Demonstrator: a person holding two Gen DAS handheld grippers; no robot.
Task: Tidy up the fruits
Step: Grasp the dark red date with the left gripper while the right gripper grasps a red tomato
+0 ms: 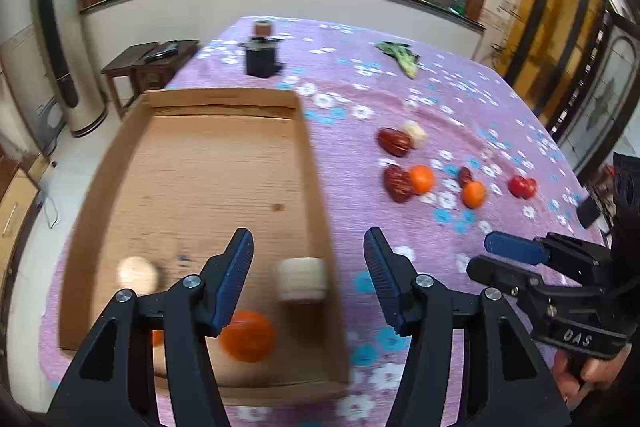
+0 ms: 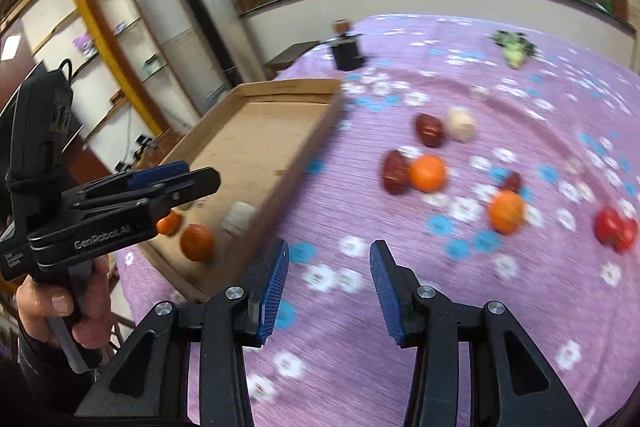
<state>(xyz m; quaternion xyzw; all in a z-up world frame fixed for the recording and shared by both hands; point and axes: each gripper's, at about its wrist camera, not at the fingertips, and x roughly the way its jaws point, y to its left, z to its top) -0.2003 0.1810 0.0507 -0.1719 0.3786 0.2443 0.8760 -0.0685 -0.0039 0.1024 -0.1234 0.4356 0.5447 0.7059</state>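
A shallow cardboard tray (image 1: 224, 107) lies on the purple flowered tablecloth; it also shows in the right wrist view (image 2: 280, 89). In it lie an orange (image 1: 248, 335), a pale cylindrical piece (image 1: 302, 279) and a pale round piece (image 1: 137, 274). My left gripper (image 1: 308, 279) is open and empty above the tray's near right corner. My right gripper (image 2: 329, 291) is open and empty over bare cloth. On the cloth lie two oranges (image 2: 427, 173) (image 2: 507, 211), dark red dates (image 2: 395, 167) (image 2: 430, 129), a pale piece (image 2: 461, 123) and red fruit (image 2: 615, 229).
A black container (image 1: 262, 55) with a small jar on top stands at the far side of the table. A green leafy item (image 1: 402, 57) lies at the far right. A dark side table (image 1: 156, 61) and a tall air conditioner (image 1: 60, 23) stand left of the table.
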